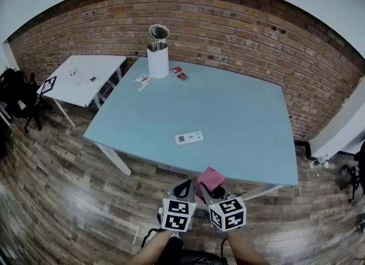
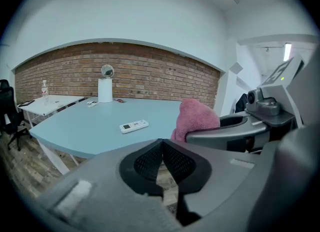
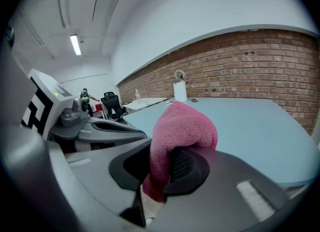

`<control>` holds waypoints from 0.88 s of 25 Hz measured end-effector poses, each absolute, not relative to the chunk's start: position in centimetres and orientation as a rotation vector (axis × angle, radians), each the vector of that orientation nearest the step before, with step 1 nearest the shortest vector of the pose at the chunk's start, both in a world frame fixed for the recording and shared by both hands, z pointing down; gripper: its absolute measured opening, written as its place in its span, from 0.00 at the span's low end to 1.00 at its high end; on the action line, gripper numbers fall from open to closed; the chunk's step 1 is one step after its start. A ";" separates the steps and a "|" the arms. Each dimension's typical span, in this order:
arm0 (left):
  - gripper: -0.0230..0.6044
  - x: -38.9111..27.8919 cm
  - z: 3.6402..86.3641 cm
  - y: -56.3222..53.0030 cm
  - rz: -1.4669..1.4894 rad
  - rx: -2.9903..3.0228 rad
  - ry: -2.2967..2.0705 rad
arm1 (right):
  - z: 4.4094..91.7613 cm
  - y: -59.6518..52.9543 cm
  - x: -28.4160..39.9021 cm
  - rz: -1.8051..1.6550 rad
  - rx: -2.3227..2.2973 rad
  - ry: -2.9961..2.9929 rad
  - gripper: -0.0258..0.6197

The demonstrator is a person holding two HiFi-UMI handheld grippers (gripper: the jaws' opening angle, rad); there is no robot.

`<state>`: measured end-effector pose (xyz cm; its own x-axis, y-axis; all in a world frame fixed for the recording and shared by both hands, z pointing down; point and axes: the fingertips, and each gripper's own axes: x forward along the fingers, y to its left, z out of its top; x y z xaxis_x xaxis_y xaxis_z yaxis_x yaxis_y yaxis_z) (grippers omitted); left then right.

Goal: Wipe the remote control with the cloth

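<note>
A white remote control (image 1: 189, 138) lies flat on the light blue table (image 1: 239, 115), a little in from its near edge; it also shows as the remote control (image 2: 134, 125) in the left gripper view. Both grippers hang side by side off the table's near edge. My right gripper (image 1: 209, 190) is shut on a pink cloth (image 1: 209, 179), which bulges up between its jaws as the cloth (image 3: 181, 133). My left gripper (image 1: 185, 190) is shut with nothing between its pads, as the left gripper (image 2: 162, 162) shows. The cloth (image 2: 196, 118) sits to its right.
A white cylindrical bin (image 1: 158, 59) with a round mirror (image 1: 159, 31) stands at the table's far left, beside small red packets (image 1: 179, 73) and papers (image 1: 142, 80). A white side table (image 1: 80, 78) and black chairs (image 1: 20, 96) are at left. A brick wall (image 1: 239, 24) runs behind; wood floor lies below.
</note>
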<state>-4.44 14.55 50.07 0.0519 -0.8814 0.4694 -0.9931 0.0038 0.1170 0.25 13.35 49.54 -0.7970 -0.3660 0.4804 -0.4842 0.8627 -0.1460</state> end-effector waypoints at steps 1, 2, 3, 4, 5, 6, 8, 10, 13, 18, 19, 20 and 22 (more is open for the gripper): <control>0.04 -5.0 50.1 14.3 0.364 1.932 -1.869 | 49.6 13.1 -0.3 0.364 0.634 -2.586 0.14; 0.04 -5.7 50.1 14.1 0.363 1.936 -1.862 | 49.6 12.9 -0.9 0.364 0.641 -2.581 0.14; 0.04 -6.3 50.2 13.9 0.363 1.939 -1.854 | 49.6 12.7 -1.5 0.363 0.647 -2.578 0.14; 0.04 -6.9 50.2 13.6 0.363 1.941 -1.848 | 49.6 12.5 -2.0 0.362 0.652 -2.574 0.14; 0.04 -7.4 50.2 13.3 0.362 1.944 -1.842 | 49.5 12.3 -2.4 0.360 0.658 -2.572 0.14; 0.04 -7.9 50.2 13.1 0.361 1.948 -1.837 | 49.4 12.1 -2.9 0.357 0.664 -2.569 0.14; 0.04 -8.8 50.3 12.5 0.358 1.956 -1.826 | 49.3 11.8 -3.6 0.354 0.674 -2.567 0.14; 0.04 -9.3 50.4 12.1 0.361 1.965 -1.814 | 49.4 11.6 -4.1 0.355 0.683 -2.561 0.14; 0.04 -9.5 50.5 11.6 0.370 1.982 -1.798 | 49.5 11.0 -4.3 0.361 0.696 -2.550 0.14; 0.04 -10.3 50.7 10.5 0.384 1.985 -1.796 | 49.2 9.6 -4.8 0.372 0.710 -2.556 0.14; 0.04 -10.5 50.8 10.2 0.387 1.984 -1.801 | 49.3 9.3 -4.9 0.374 0.711 -2.558 0.14; 0.04 -10.6 50.9 9.9 0.391 1.981 -1.807 | 49.4 9.0 -5.0 0.377 0.711 -2.559 0.14; 0.04 -10.9 51.2 9.3 0.403 1.975 -1.815 | 49.5 8.3 -5.3 0.381 0.705 -2.563 0.14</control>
<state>-10.89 9.27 51.25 0.1032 -0.8684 0.4850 -0.9920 -0.0544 0.1136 -5.27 8.26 49.53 -0.7671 -0.4128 0.4911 -0.5378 0.8311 -0.1415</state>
